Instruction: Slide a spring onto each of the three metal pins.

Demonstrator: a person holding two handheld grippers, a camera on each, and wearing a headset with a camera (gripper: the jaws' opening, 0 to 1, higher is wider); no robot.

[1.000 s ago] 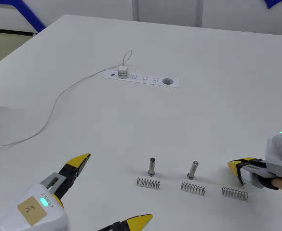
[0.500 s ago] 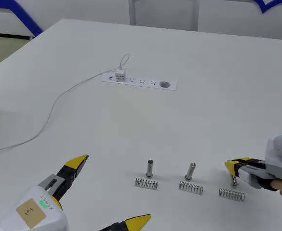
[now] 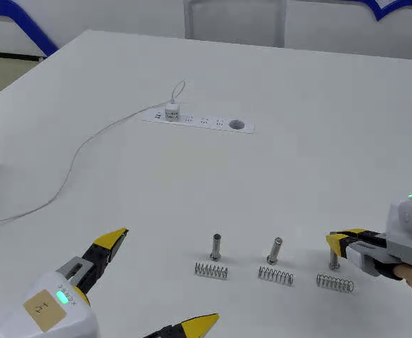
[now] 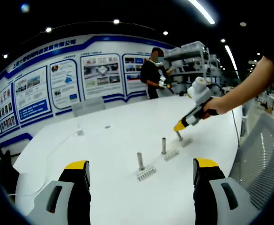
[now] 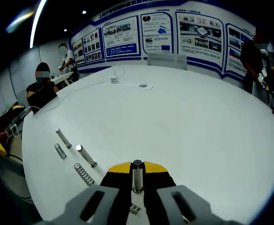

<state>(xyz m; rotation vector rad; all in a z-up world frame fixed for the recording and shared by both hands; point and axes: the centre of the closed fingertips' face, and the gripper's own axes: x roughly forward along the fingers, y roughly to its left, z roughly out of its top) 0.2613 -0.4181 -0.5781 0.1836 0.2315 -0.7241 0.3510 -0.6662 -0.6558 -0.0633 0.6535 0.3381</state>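
Note:
Three metal pins stand in a row on the white table, each with a spring lying just in front: left pin [image 3: 215, 246] and spring [image 3: 211, 270], middle pin [image 3: 275, 250] and spring [image 3: 275, 275], right pin [image 3: 334, 261] and spring [image 3: 334, 284]. My right gripper [image 3: 341, 241] is shut on the right pin [image 5: 137, 176], which stands upright between its yellow tips. At the near left, my left gripper [image 3: 158, 282] hangs open with nothing in it, facing the row of pins [image 4: 140, 161] from a distance. The right gripper [image 4: 181, 125] reaches in from the far side.
A white power strip [image 3: 195, 121] with a plugged-in adapter lies further back. Its cable [image 3: 86, 148] curves away to the left table edge. Bare tabletop [image 3: 318, 162] surrounds the pins. In the background stand people, wall posters and shelving.
The head camera has shifted a little, so the whole picture has moved. Both grippers, the pins and the springs keep their places relative to each other.

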